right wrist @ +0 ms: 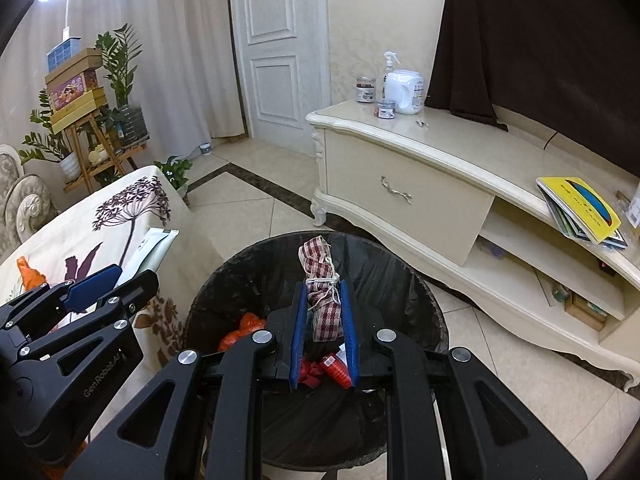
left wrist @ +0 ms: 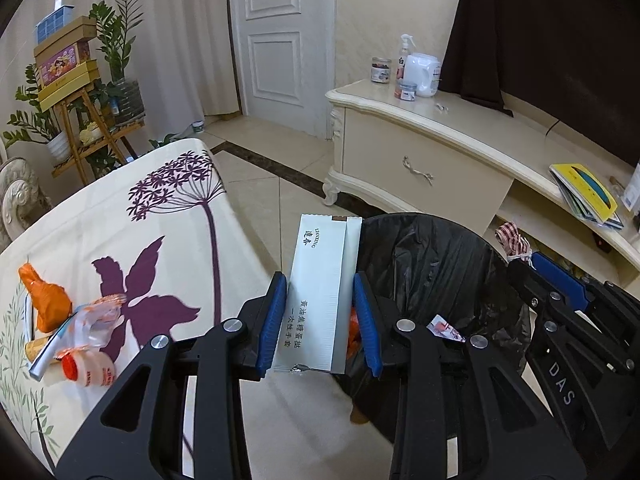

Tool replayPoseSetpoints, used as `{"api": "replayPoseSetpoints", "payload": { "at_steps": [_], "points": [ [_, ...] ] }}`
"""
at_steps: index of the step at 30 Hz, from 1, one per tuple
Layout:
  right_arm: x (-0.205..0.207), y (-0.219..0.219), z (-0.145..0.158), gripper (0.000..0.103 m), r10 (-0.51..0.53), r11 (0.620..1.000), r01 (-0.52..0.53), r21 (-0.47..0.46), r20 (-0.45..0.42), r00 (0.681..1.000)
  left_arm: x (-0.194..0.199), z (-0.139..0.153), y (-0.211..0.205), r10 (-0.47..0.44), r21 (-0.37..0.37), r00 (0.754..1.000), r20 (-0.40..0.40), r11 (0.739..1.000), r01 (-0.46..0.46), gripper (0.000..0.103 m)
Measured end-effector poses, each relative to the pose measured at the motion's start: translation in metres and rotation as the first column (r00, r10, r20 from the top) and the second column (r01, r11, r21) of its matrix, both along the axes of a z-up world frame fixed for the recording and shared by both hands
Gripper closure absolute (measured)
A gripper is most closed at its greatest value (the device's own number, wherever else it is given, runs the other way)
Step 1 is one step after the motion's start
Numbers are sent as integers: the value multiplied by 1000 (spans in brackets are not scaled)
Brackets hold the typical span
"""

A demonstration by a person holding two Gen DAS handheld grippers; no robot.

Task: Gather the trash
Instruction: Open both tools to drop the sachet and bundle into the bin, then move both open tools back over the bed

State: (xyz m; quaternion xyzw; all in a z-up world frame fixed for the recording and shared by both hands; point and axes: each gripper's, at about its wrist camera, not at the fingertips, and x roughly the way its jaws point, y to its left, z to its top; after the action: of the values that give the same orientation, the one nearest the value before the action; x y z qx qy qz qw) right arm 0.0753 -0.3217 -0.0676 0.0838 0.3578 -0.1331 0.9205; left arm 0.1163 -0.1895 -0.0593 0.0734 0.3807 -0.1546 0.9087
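Table (left wrist: 120, 216): at the left, covered by a cream cloth with a purple flower print.
Trash on table: an orange wrapper (left wrist: 46, 300), a clear crumpled wrapper (left wrist: 94, 320), a silver tube (left wrist: 46, 354) and a small bottle with an orange cap (left wrist: 90, 368) lie bunched together near the left edge.
Left gripper (left wrist: 320, 316): both blue pads press against the long sides of a white sachet (left wrist: 324, 292), which stands upright between them; the jaws are set to the sachet's width. In the left wrist view the sachet sits between the table edge and the bin rim, over the floor.
Trash bin (right wrist: 416, 280): round, lined with a black bag, on the tiled floor just beside the table. Orange and red scraps (right wrist: 244, 330) lie inside.
Right gripper (right wrist: 323, 312): jaws narrowly set, clamped on a red-and-white checked cloth bundle (right wrist: 320, 280) tied with white string. The bundle hangs directly above the bin opening.
Cabinet (right wrist: 408, 196): cream unit to the right of the bin. On top stand a spray bottle (right wrist: 389, 70), a white jug (right wrist: 406, 92) and two small jars (right wrist: 366, 89).
Books (right wrist: 580, 208): a yellow-covered stack at the cabinet's far right.
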Motion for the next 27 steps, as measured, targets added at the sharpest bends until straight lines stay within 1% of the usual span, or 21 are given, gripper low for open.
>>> {"api": "replayPoseSetpoints", "payload": {
  "at_steps": [4, 5, 7, 8, 9, 10, 13, 16, 17, 18, 20, 21, 23, 25, 27],
  "points": [
    [2, -6, -3, 85, -21, 1000, 21, 8, -7, 1000, 5, -4, -3, 2, 5, 1000, -14, 1000, -2, 68],
    [2, -7, -3, 83, -23, 1000, 23, 10, -8, 1000, 6, -4, -3, 3, 5, 1000, -18, 1000, -2, 67],
    [1, -8, -4, 83, -28, 1000, 28, 7, -10, 1000, 6, -6, -4, -1, 5, 1000, -26, 1000, 1, 67],
    [1, -8, -5, 82, -32, 999, 32, 4, -12, 999, 7, -6, -5, -4, 8, 1000, -28, 1000, 4, 66],
    [0, -9, -5, 79, -36, 999, 36, 4, -13, 999, 7, -7, -6, -6, 10, 1000, -28, 1000, 6, 59],
    [0, -10, -5, 77, -38, 999, 38, 5, -12, 999, 7, -6, -6, -4, 10, 1000, -24, 1000, 5, 56],
    [-3, -10, -4, 73, -48, 999, 48, 1, -9, 999, 7, -5, -5, -2, 9, 1000, -19, 1000, 2, 54],
    [-5, -11, -2, 65, -60, 998, 60, -3, 0, 998, 7, -5, -4, 4, 5, 1000, -23, 1000, -4, 49],
    [-6, -11, -1, 59, -66, 998, 66, -7, 5, 998, 7, -5, -3, 8, 1, 1000, -23, 1000, -8, 45],
    [-7, -11, 0, 53, -72, 997, 72, -12, 11, 997, 7, -4, -1, 11, -4, 1000, -23, 1000, -11, 44],
    [-9, -11, 3, 46, -78, 997, 79, -18, 21, 997, 8, -2, 2, 18, -12, 1000, -25, 1000, -19, 41],
    [-10, -11, 3, 41, -80, 997, 80, -19, 23, 997, 7, -2, 2, 21, -14, 999, -24, 1000, -22, 37],
    [-11, -11, 5, 35, -84, 996, 85, -24, 31, 996, 7, 1, 6, 32, -19, 999, -17, 999, -32, 35],
    [-12, -10, 6, 32, -85, 996, 86, -30, 34, 996, 6, 3, 10, 36, -21, 999, -14, 999, -36, 34],
    [-13, -8, 7, 30, -82, 996, 83, -27, 35, 996, 4, 5, 17, 43, -21, 999, -9, 999, -43, 31]
  ]
}}
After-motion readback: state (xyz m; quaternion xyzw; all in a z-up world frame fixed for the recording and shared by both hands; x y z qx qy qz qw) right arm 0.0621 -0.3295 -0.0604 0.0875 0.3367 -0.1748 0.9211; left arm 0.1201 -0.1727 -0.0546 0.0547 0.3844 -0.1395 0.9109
